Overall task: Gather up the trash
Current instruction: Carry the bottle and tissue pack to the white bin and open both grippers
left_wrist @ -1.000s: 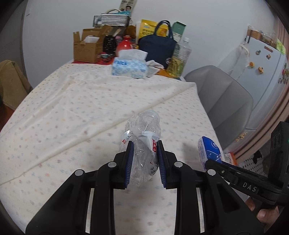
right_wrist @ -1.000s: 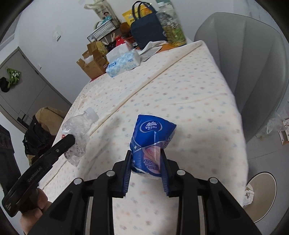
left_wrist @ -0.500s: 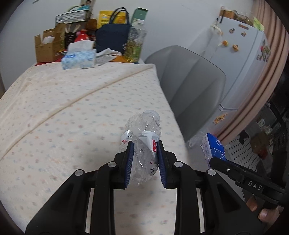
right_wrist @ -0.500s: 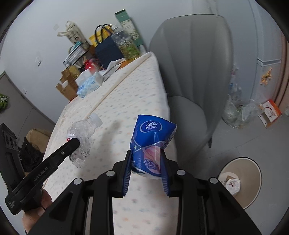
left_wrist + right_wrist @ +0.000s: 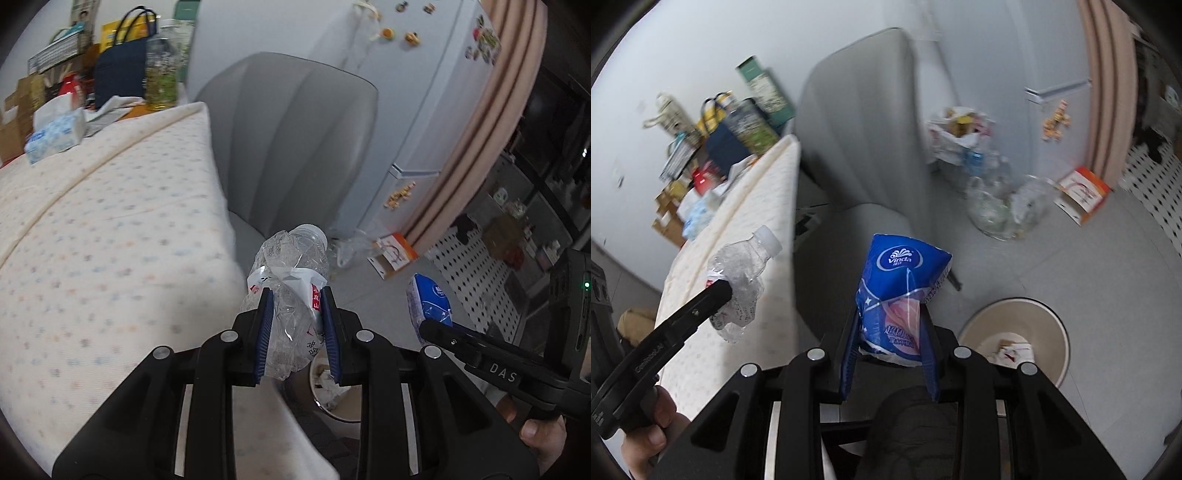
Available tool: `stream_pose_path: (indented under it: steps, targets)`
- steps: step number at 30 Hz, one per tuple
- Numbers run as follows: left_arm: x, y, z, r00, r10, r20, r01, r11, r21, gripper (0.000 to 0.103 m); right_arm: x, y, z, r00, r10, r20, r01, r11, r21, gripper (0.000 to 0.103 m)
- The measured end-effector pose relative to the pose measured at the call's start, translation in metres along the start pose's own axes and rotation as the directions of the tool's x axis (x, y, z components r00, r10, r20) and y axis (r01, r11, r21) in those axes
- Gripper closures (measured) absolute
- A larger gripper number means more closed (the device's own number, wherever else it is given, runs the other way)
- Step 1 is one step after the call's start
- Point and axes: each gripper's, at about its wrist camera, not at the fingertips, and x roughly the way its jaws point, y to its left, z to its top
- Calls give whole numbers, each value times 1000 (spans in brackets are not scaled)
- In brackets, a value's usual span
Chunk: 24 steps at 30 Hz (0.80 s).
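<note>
Counter [image 5: 110, 229]: left of frame, under a dotted cloth.
Left tool [image 5: 297, 299]: lower centre of the left wrist view, clamped on a crushed clear bottle [image 5: 291, 273], held in the air.
Right tool [image 5: 890, 325]: lower centre of its own view, gripping a blue tissue pack [image 5: 901, 280].
Bin [image 5: 1060, 332]: lower right on the floor, paper scraps inside.

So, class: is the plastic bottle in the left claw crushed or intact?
Crushed. The plastic bottle has crumpled, creased walls between the left claw's pads; its white cap is on.
</note>
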Motion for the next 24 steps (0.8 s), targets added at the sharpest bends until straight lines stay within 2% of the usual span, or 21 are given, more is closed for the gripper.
stream_pose_path:
  steps: [3, 5, 7, 15, 24]
  targets:
    - [13, -18, -2, 1000, -17, -24, 17, 1000, 21, 77, 2, -20, 0, 1000, -17, 2, 17, 1000, 23, 64]
    - [20, -30, -4, 999, -23, -39, 25, 999, 38, 77, 3, -32, -2, 999, -33, 4, 33, 999, 35, 44]
    - [25, -38, -8, 998, -28, -51, 31, 998, 48, 77, 3, -50, -4, 998, -62, 15, 61, 997, 53, 33]
    - [50, -69, -23, 992, -45, -116, 57, 993, 101, 77, -2, -107, -21, 994, -107, 1, 106, 984, 146, 33]
    - [78, -113, -34, 980, -83, -183, 113, 981, 159, 77, -33, -157, -26, 989, -135, 54, 120, 967, 225, 29]
